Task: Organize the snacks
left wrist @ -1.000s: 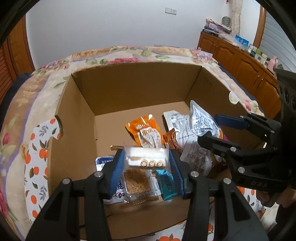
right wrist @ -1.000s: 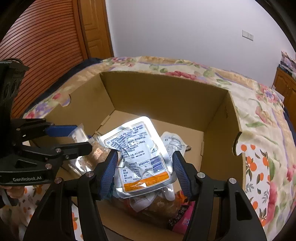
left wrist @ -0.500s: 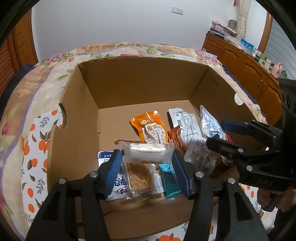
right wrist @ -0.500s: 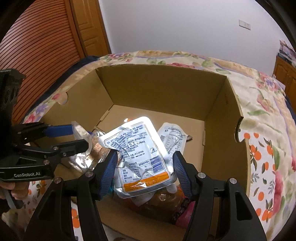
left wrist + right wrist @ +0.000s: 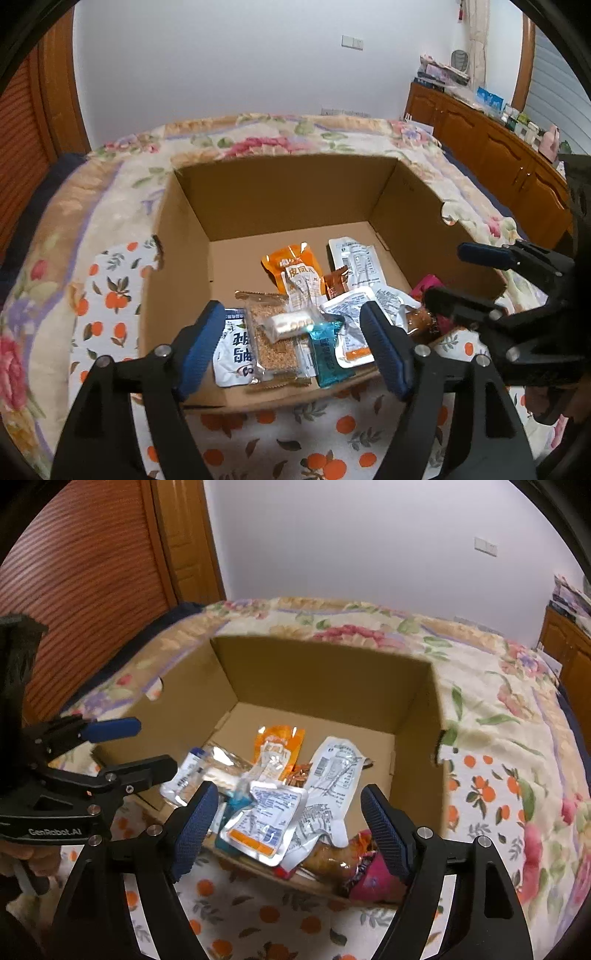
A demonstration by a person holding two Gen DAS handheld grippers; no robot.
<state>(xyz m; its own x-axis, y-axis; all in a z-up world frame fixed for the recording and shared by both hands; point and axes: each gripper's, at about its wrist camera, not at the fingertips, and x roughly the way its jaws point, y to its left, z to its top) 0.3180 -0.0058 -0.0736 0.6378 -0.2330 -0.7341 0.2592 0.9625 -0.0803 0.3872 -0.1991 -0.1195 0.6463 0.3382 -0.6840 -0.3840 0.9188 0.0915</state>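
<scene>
Both our left gripper [image 5: 291, 343] and right gripper [image 5: 286, 821] hang wide apart, empty (nothing between the pads), just above the open brown cardboard box [image 5: 184, 266]; its heaped snack packets [image 5: 291, 328] lie directly below, the left gripper nearer.

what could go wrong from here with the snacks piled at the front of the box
1. The snacks crowd the near wall of the cardboard box; the pink packet looks propped near the rim and might slip out.
2. The small white roll rests on top of the clear grain packet, so a nudge could send it rolling.
3. Both the left gripper and right gripper are open and close together, so they may bump.
</scene>
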